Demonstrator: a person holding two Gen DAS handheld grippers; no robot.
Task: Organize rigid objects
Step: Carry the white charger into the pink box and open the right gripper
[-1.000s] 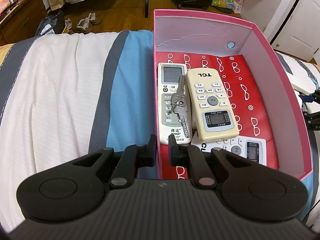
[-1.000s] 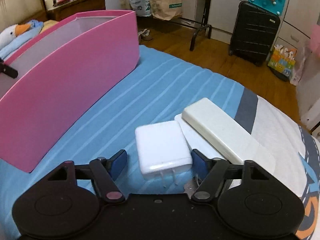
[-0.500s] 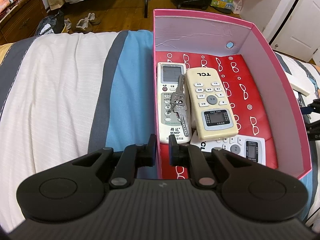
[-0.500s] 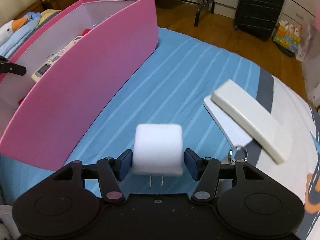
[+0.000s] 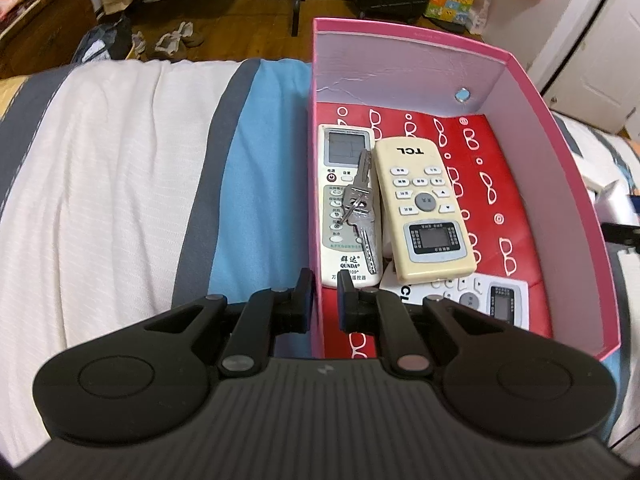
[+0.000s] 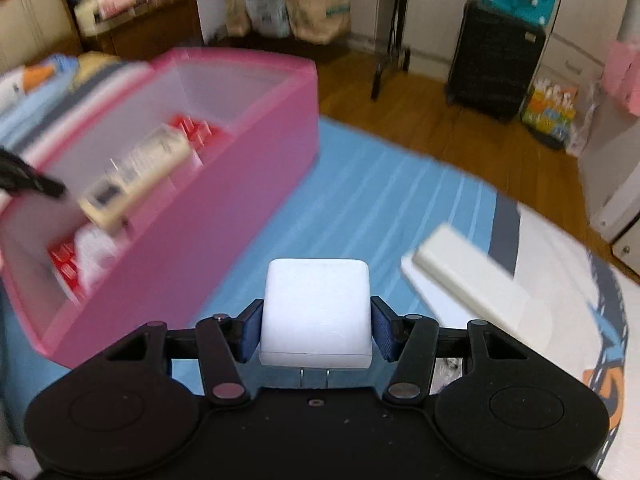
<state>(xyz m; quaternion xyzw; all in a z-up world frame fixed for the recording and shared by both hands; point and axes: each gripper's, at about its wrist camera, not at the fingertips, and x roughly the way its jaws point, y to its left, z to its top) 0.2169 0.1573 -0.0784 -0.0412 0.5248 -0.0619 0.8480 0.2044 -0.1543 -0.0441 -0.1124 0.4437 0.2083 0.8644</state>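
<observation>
My right tongs (image 6: 316, 334) gripped a white charger (image 6: 316, 312); only my left view showed the left tongs (image 5: 322, 300) clamping the pink box (image 5: 572, 208) wall.

Illumination: even indoor light, moderately bright, in both views; its source lies outside the pictures.
Shadows: soft and short; a faint one lies beside the pink box (image 5: 472, 46) on the bed (image 5: 100, 168).
Glare: none strong; a mild sheen on the keys (image 5: 360, 208).
Sharpness, left wrist view: crisp; print on the cream remote (image 5: 424, 208) is legible.
Sharpness, right wrist view: heavy motion blur over the box, the room and the white bar (image 6: 468, 276); only the white charger (image 6: 316, 312) and the tongs' black frame stay sharp.
Distortion: fisheye bending, straight edges bowed, corners darkened.
</observation>
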